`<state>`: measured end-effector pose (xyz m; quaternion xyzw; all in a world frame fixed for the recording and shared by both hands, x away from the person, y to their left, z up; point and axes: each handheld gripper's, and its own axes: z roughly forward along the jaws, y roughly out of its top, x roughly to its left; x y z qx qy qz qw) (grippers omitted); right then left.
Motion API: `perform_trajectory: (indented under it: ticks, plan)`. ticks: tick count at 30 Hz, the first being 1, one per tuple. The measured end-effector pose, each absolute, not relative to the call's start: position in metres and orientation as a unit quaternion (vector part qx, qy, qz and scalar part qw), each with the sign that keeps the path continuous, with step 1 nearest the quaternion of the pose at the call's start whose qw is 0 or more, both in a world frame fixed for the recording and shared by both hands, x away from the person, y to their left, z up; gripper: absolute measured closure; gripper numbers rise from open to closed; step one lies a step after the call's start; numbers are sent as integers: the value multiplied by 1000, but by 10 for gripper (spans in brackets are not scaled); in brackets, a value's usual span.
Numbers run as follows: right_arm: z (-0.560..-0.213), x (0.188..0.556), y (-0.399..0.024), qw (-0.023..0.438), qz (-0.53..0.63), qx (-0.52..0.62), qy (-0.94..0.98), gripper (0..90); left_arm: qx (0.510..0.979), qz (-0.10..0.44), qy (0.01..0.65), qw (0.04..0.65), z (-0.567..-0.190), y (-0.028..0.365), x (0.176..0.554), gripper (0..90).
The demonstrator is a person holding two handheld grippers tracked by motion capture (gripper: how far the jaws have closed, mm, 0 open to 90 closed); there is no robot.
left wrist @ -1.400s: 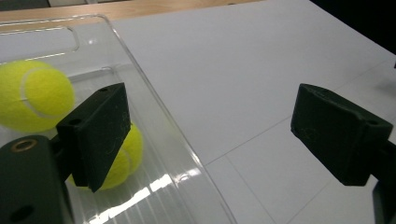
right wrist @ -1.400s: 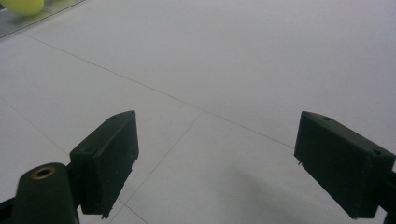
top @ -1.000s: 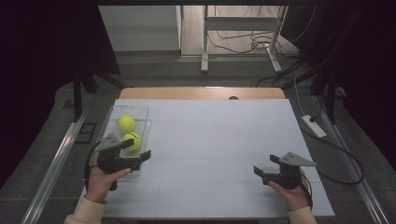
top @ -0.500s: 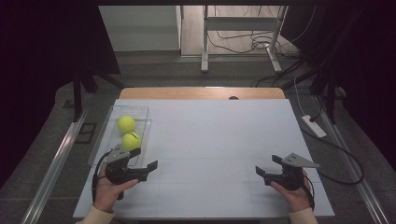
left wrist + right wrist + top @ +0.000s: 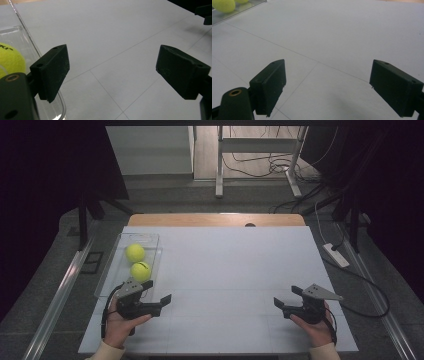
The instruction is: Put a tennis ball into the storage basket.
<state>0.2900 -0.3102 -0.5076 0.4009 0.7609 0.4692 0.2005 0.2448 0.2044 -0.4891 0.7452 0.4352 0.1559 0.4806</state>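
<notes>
Two tennis balls point(image 5: 138, 262) lie beyond left gripper's point(image 5: 159, 296) jaws.

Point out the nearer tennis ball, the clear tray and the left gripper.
Nearer tennis ball point(image 5: 141, 271): high view, its top.
Clear tray point(image 5: 142, 237): high view, far rim.
Left gripper point(image 5: 157, 291): high view, midway between its open fingertips.

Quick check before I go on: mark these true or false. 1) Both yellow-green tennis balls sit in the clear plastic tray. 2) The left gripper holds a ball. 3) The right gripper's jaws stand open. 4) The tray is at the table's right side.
1) True: both yellow-green tennis balls lie in the clear plastic tray.
2) False: the left gripper is open, nothing between its jaws.
3) True: the right gripper is open and empty.
4) False: the tray is at the white table's left side.
</notes>
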Motion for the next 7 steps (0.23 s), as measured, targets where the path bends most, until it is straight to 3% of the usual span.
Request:
perform_trajectory:
  ticks: [7]
  plan:
    - [-506,289,-310,201,471,401,760,136,746,157,435,479,-489,204,244,127]
